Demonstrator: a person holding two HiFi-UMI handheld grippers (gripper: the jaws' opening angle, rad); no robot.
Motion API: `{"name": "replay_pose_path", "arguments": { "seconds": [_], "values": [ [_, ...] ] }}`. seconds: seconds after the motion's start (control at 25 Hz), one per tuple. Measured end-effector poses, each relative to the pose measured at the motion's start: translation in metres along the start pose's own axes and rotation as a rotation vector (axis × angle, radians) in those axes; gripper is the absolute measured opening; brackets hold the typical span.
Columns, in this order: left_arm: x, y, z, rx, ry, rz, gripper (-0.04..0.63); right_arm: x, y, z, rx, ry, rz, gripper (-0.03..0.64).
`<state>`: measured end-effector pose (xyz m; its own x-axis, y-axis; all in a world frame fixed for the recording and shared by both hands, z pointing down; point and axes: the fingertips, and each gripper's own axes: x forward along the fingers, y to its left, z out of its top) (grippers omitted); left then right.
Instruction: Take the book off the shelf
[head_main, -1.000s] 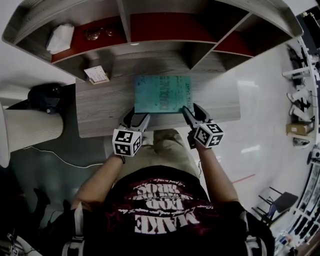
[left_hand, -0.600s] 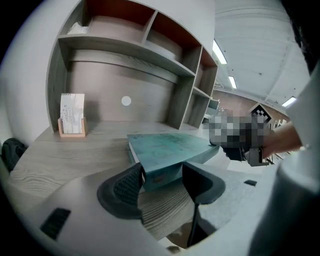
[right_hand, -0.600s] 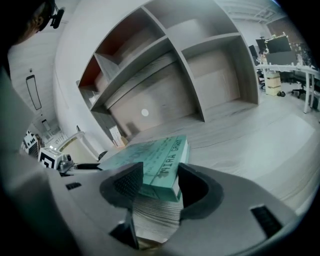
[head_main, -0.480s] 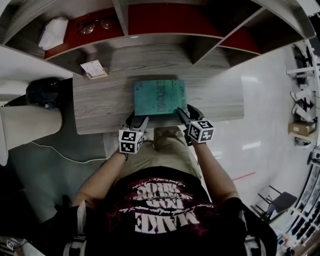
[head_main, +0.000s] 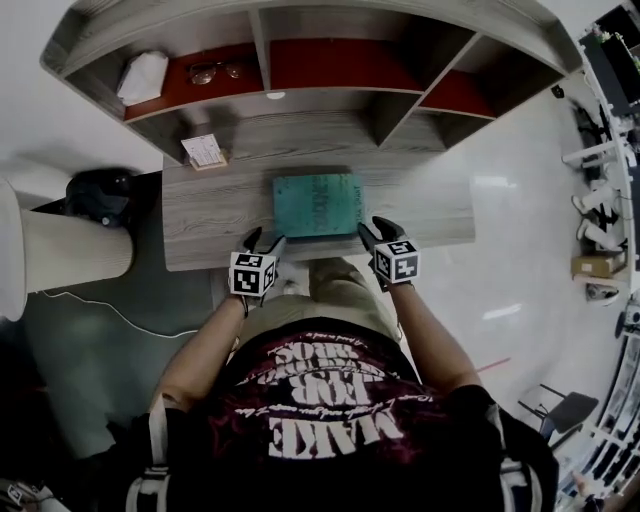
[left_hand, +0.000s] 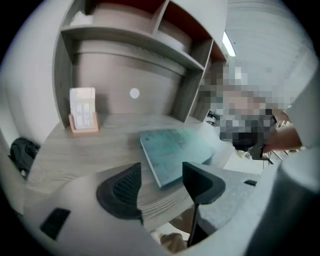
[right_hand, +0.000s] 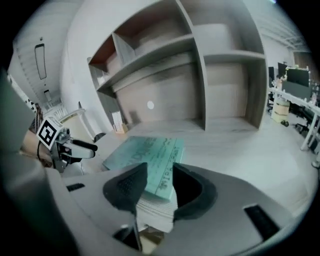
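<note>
Book (head_main: 318, 205) lies flat on desk (head_main: 200, 225), near front edge. R gripper (right_hand: 159, 187): jaws closing round near-right corner, pads not yet pressing. L gripper (left_hand: 161, 182): jaws apart, empty. Judged: thick paperback, moderate wt, flexes, smooth cover; grip deep past corner.

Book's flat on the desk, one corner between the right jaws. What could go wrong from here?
1. The right gripper is closing on only one near corner of the book. With that grip the book may pivot, sag or slip.
2. The left gripper is open and off the book, so it gives no support.
3. The book lies near the desk's front edge, so a slip could drop it.
</note>
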<state>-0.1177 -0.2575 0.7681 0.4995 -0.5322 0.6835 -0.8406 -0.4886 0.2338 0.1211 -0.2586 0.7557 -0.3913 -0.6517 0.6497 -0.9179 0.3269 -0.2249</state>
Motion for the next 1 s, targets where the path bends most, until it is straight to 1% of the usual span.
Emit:
{"name": "replay_pose_path", "arguments": {
  "seconds": [0.04,0.08,0.12,0.16,0.2,0.24,0.28,0.36,0.44,0.52,0.68,0.84,0.92,1.0],
  "values": [
    [-0.018,0.004,0.017,0.008,-0.058,0.017,0.253,-0.017,0.003,0.017,-0.010,-0.060,-0.006,0.116],
    [-0.038,0.006,0.036,0.011,-0.127,0.030,0.249,-0.037,0.007,0.036,-0.021,-0.126,-0.008,0.028],
    [-0.062,0.007,0.058,0.008,-0.201,0.039,0.207,-0.058,0.012,0.055,-0.036,-0.190,-0.010,0.005],
    [-0.087,0.007,0.081,0.003,-0.277,0.048,0.118,-0.079,0.018,0.074,-0.055,-0.248,-0.013,0.005],
    [-0.113,0.005,0.104,0.002,-0.350,0.057,0.058,-0.100,0.023,0.092,-0.077,-0.299,-0.022,0.005],
    [-0.139,0.001,0.126,0.010,-0.417,0.067,0.029,-0.121,0.027,0.108,-0.097,-0.345,-0.036,0.003],
    [-0.164,-0.005,0.148,0.025,-0.481,0.074,0.009,-0.141,0.030,0.124,-0.111,-0.390,-0.052,0.003],
    [-0.208,-0.018,0.185,0.060,-0.593,0.078,0.008,-0.180,0.035,0.154,-0.122,-0.478,-0.082,0.003],
    [-0.239,-0.029,0.211,0.091,-0.673,0.083,0.006,-0.213,0.040,0.179,-0.138,-0.549,-0.102,0.003],
    [-0.257,-0.035,0.226,0.108,-0.704,0.103,0.006,-0.237,0.042,0.198,-0.162,-0.590,-0.108,0.003],
    [-0.279,-0.044,0.239,0.099,-0.730,0.145,0.006,-0.270,0.044,0.221,-0.187,-0.628,-0.098,0.003],
    [-0.296,-0.062,0.244,0.061,-0.760,0.180,0.006,-0.290,0.041,0.231,-0.227,-0.652,-0.077,0.003],
    [-0.302,-0.071,0.246,0.039,-0.765,0.197,0.006,-0.297,0.041,0.235,-0.247,-0.658,-0.053,0.003],
    [-0.307,-0.085,0.251,0.035,-0.785,0.197,0.006,-0.303,0.041,0.239,-0.267,-0.668,-0.024,0.003]
  ]
}}
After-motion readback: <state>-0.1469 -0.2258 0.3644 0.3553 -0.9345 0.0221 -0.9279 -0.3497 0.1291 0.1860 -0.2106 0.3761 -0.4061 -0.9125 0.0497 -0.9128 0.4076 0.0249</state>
